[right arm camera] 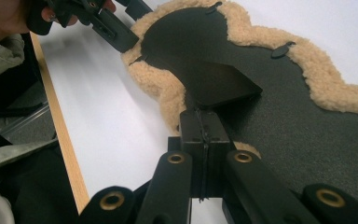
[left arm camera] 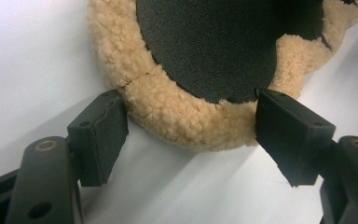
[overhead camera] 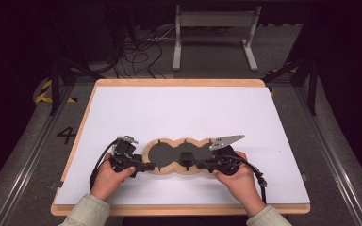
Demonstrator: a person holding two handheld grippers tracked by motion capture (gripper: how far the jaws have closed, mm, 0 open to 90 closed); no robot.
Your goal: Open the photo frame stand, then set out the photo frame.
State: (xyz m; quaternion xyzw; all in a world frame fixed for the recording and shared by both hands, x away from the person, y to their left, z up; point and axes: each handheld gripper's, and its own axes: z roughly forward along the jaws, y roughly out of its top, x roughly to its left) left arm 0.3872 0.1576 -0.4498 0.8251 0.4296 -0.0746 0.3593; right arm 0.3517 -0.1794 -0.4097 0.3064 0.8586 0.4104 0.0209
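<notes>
You are working at a white sheet (overhead camera: 179, 113) that is covering a wooden board (overhead camera: 179, 83) in the middle of the frame. Beyond it, at the top centre, a grey metal stand (overhead camera: 214, 21) is standing, and black cables (overhead camera: 141, 59) are lying at the upper left.

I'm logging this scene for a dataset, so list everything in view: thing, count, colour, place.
Fleece-edged pad: one, dark grey with tan fleece border, three-lobed, near middle of the sheet.
Flap: one, dark, raised off the pad's near edge.
White sheet: one, covering the board.
Wooden board: one, light wood, under the sheet.
Metal stand: one, grey, on the floor beyond.
Cables: several, black, on the floor behind.
Left claw: black, open astride the pad's fleece edge.
Right claw: black, shut at the flap's base.
</notes>
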